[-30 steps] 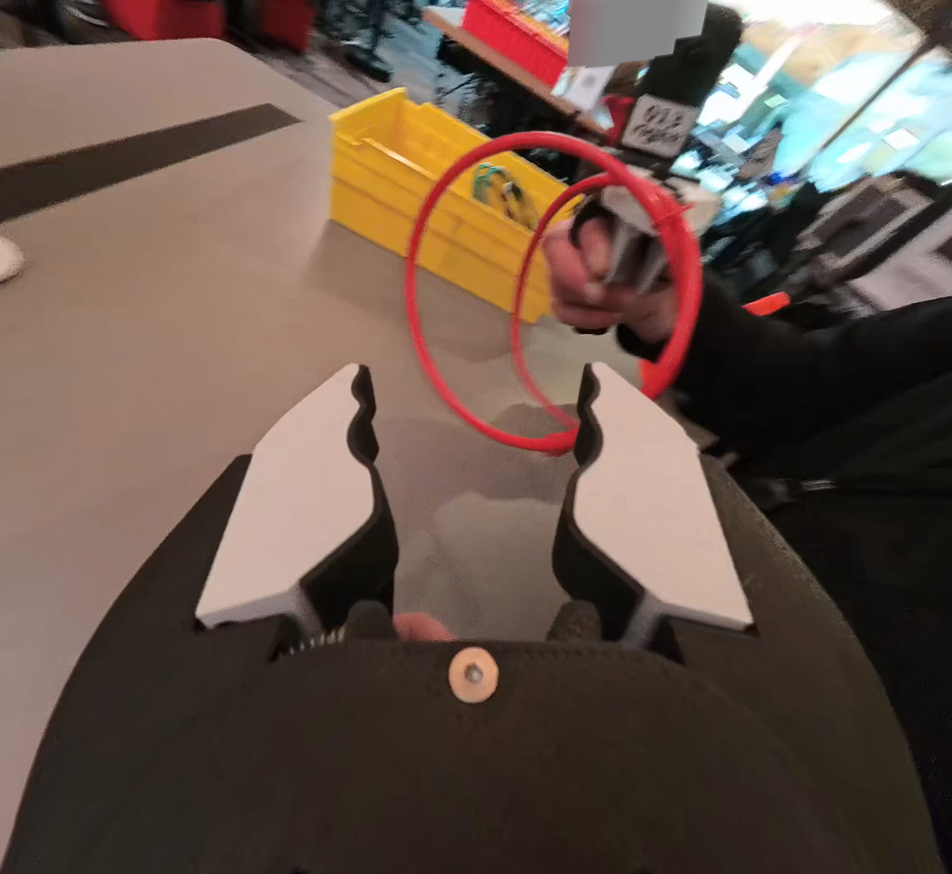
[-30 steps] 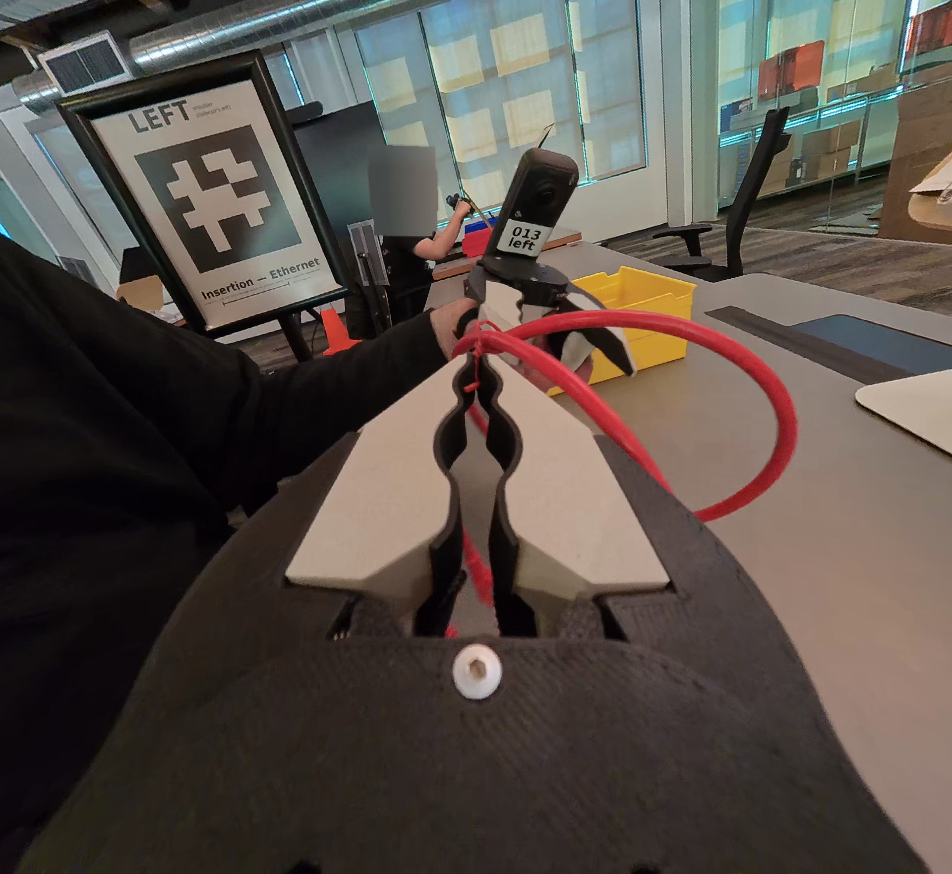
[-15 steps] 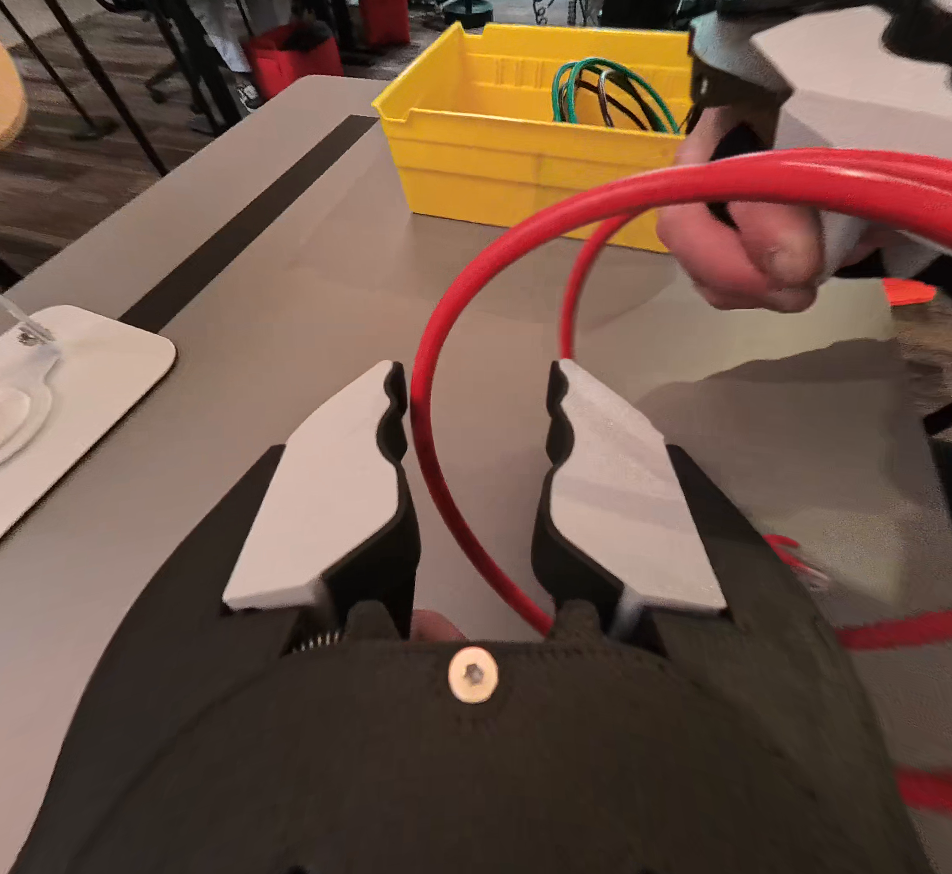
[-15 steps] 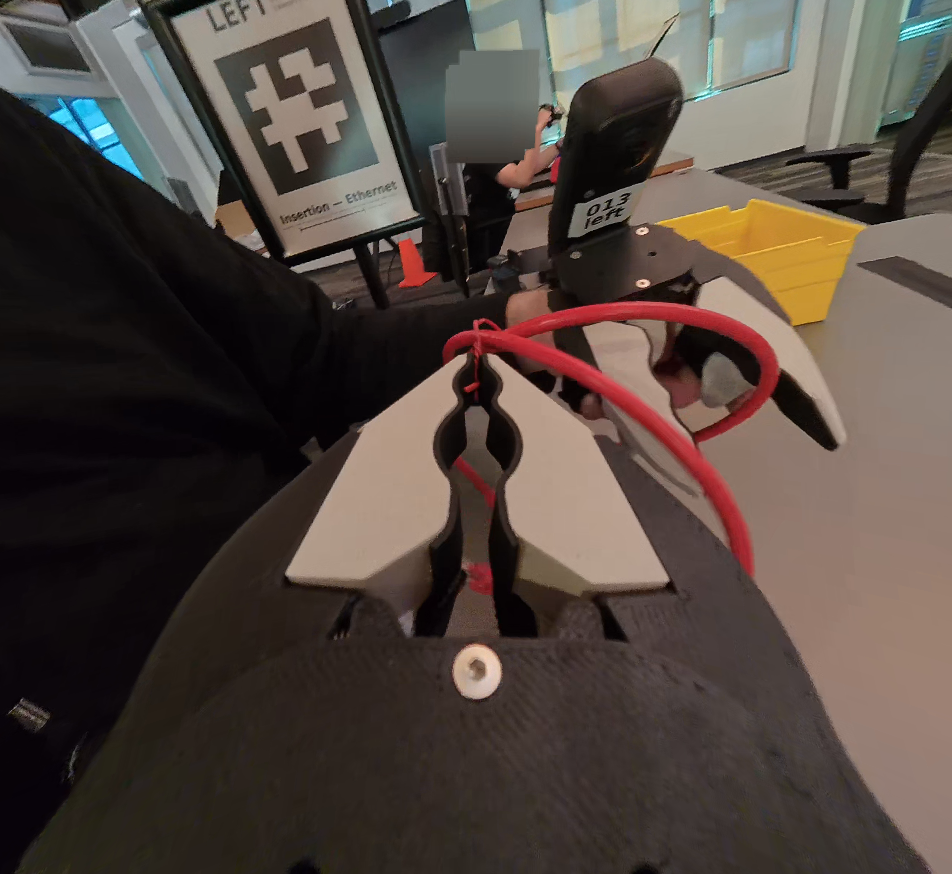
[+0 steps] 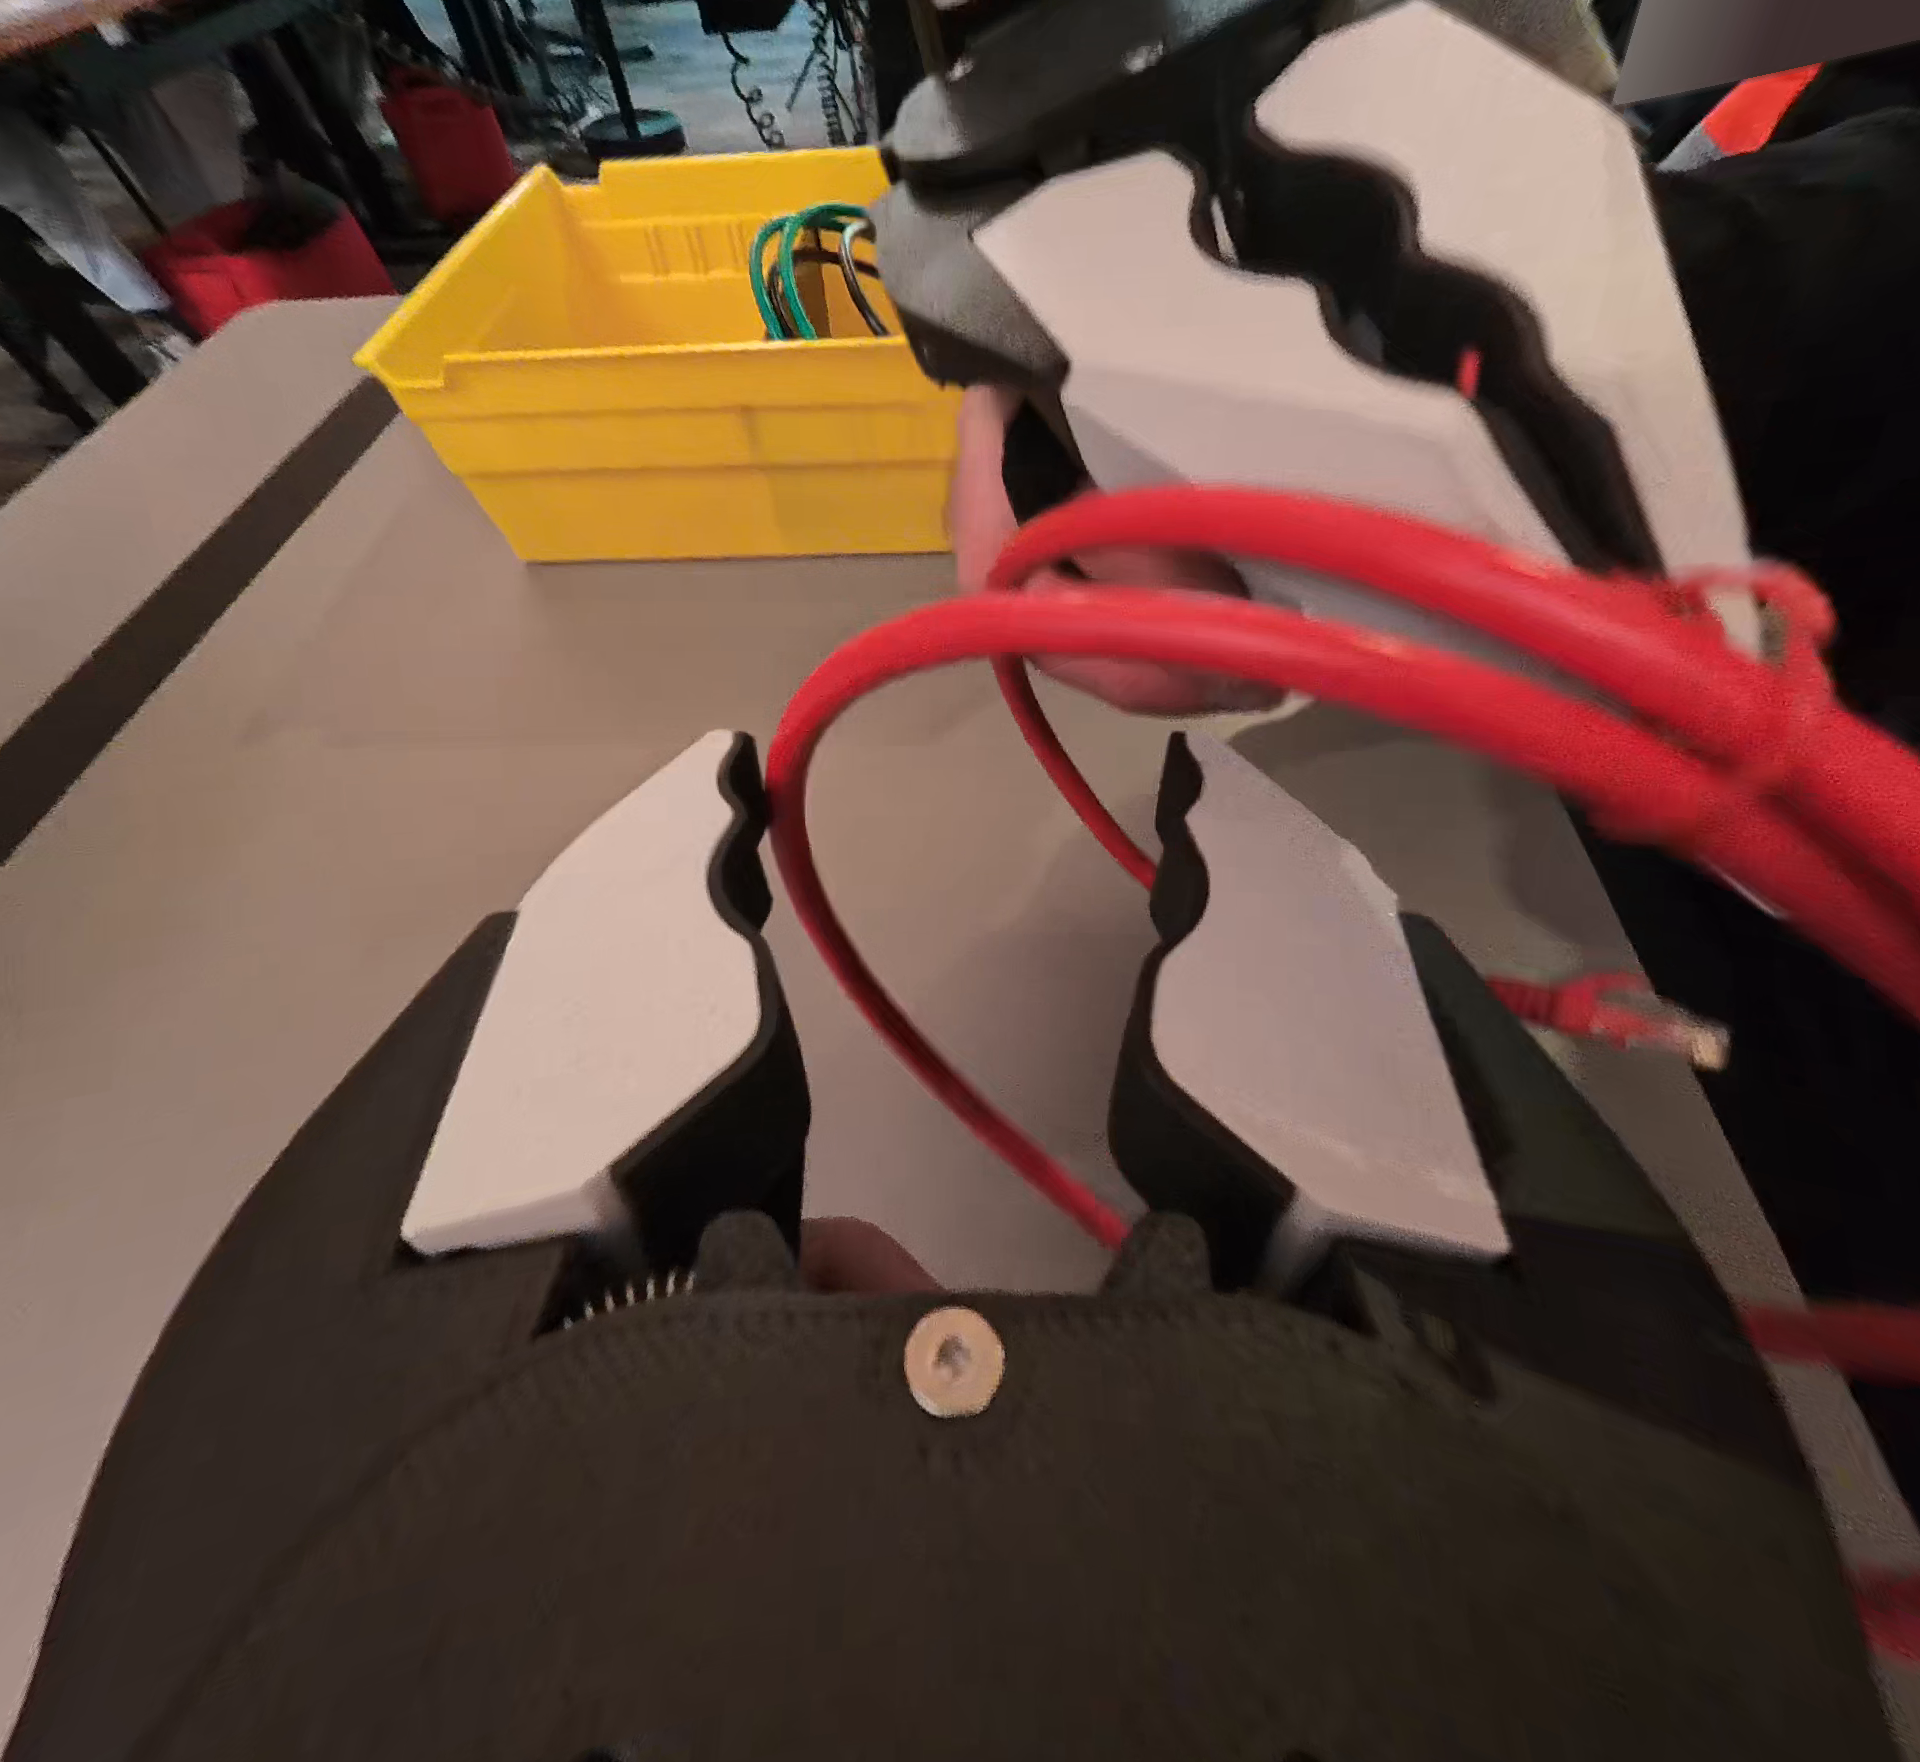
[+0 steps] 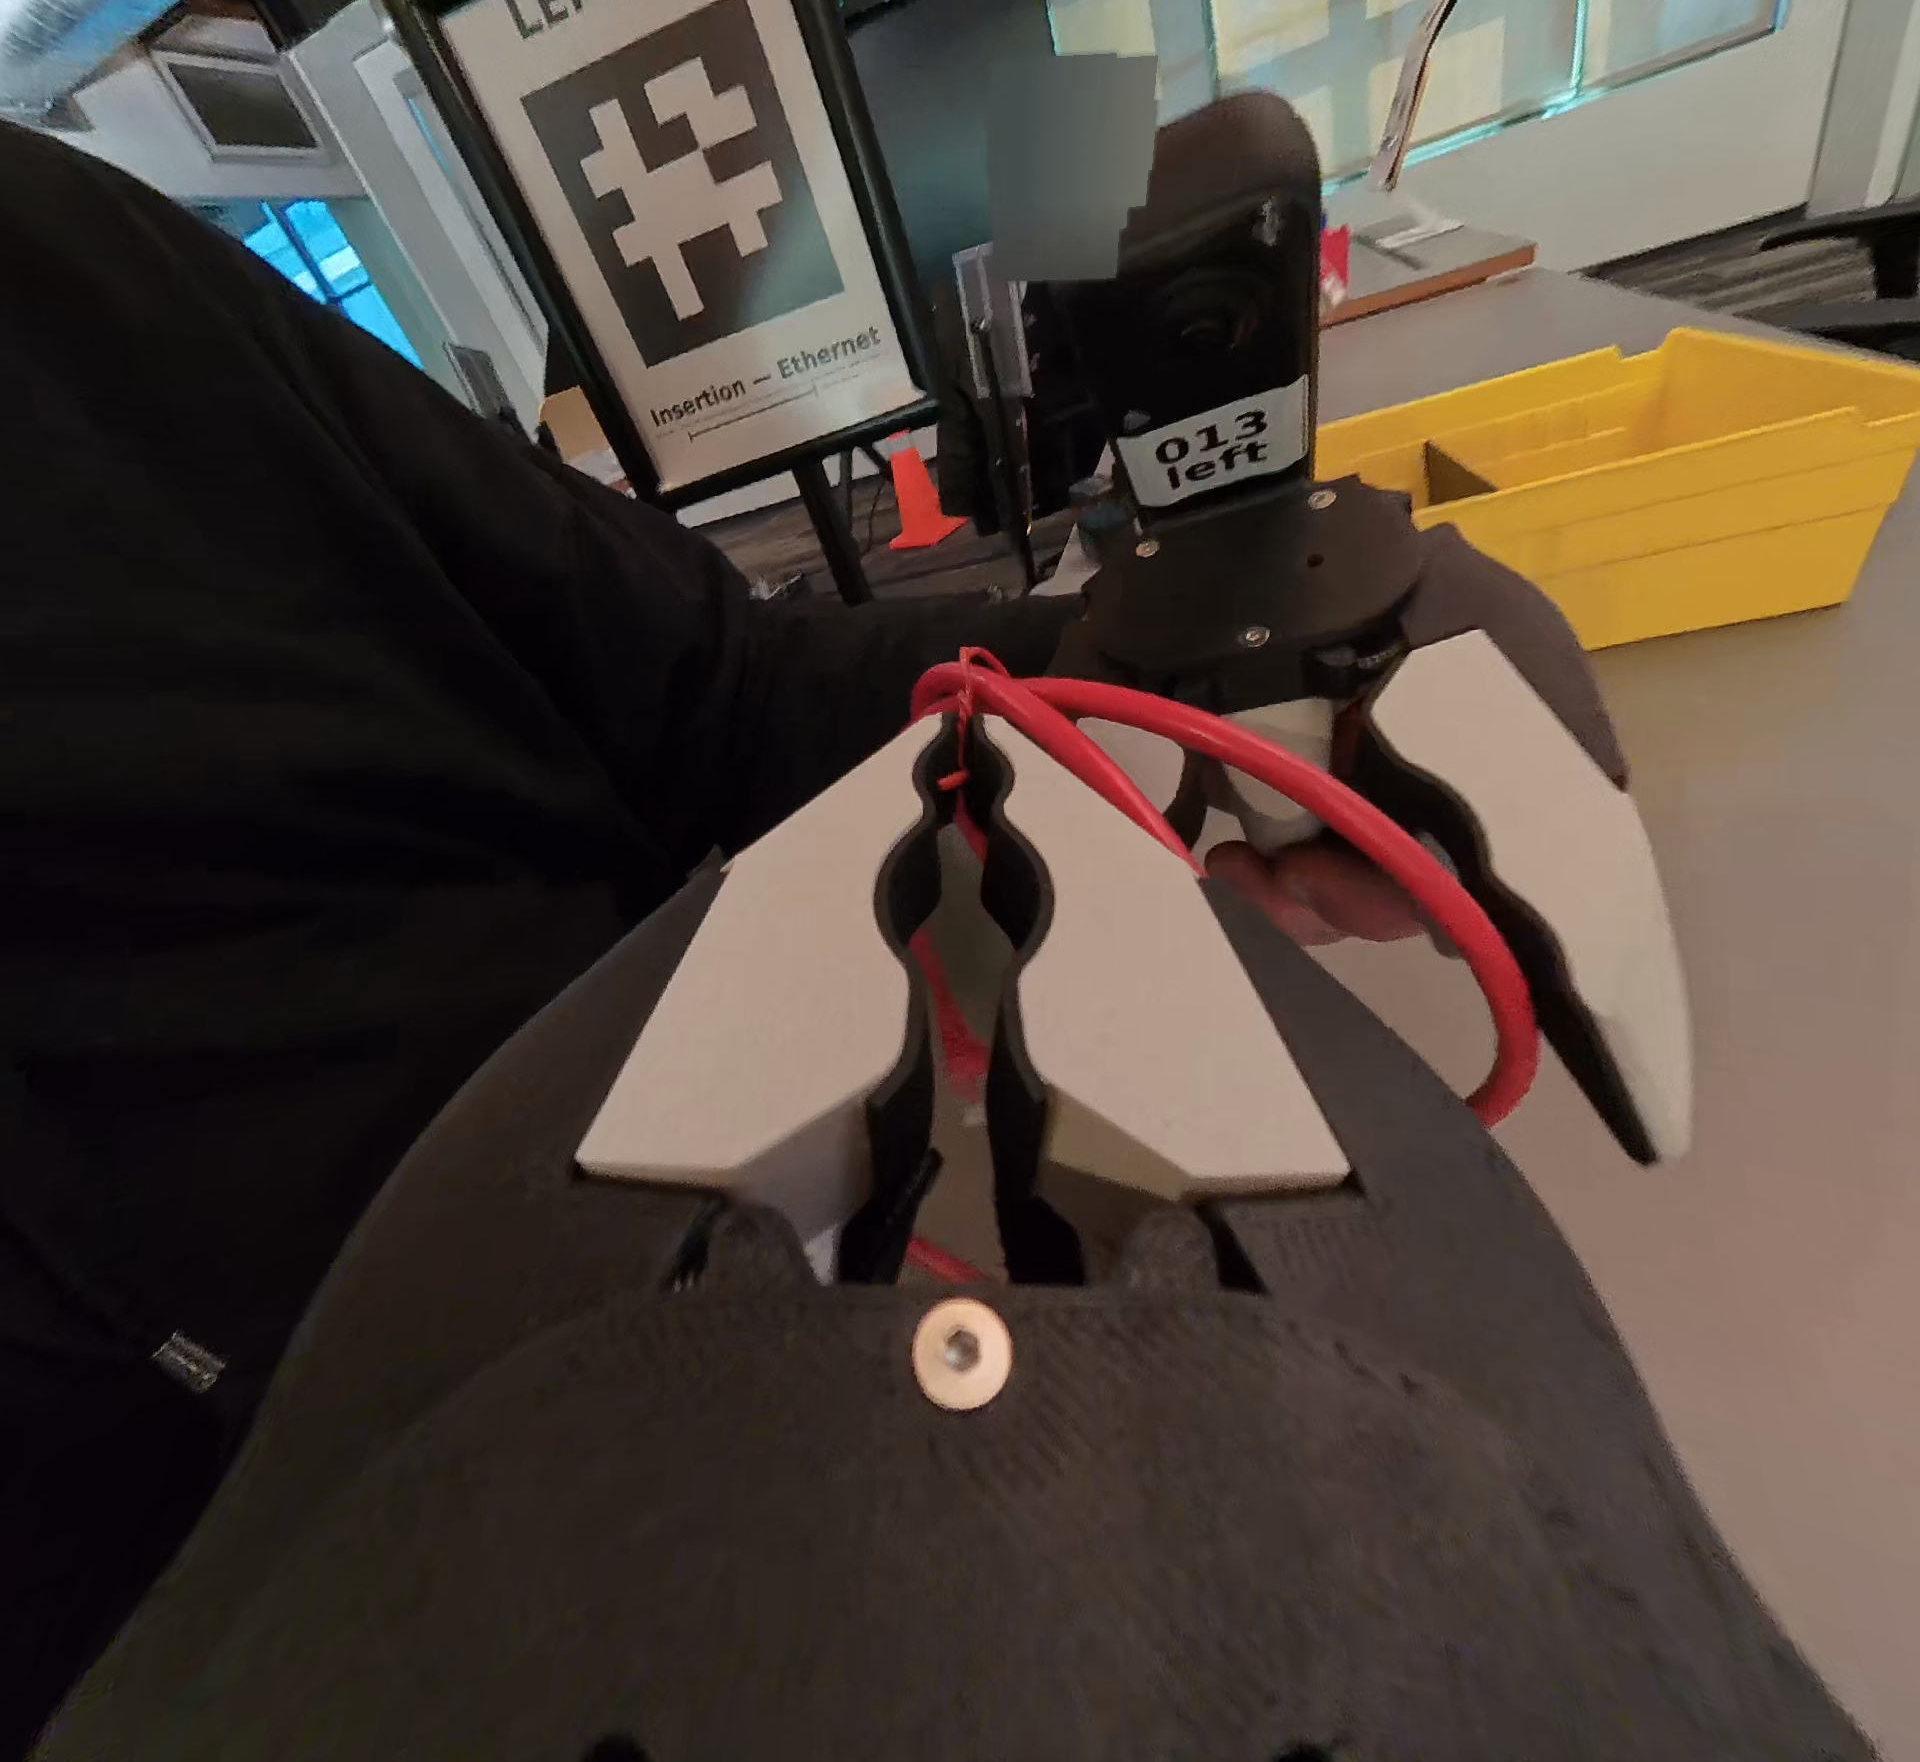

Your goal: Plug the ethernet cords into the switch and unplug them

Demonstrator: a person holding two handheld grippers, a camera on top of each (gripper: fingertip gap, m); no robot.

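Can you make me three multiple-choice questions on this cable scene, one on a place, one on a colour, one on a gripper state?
1. Where do the green and black cables lie?
A. in the yellow bin
B. on the bare table
C. in the left gripper

2. What colour is the ethernet cable held in the air?
A. blue
B. red
C. white

3. How does the left gripper stand?
A. shut on the cable
B. open, with the loop between its fingers
C. out of view

Key: 1 A, the green and black cables sit inside the yellow bin. 2 B, the ethernet cable, pinched by the right gripper, is red. 3 B, the left gripper shows a wide gap around the loop.
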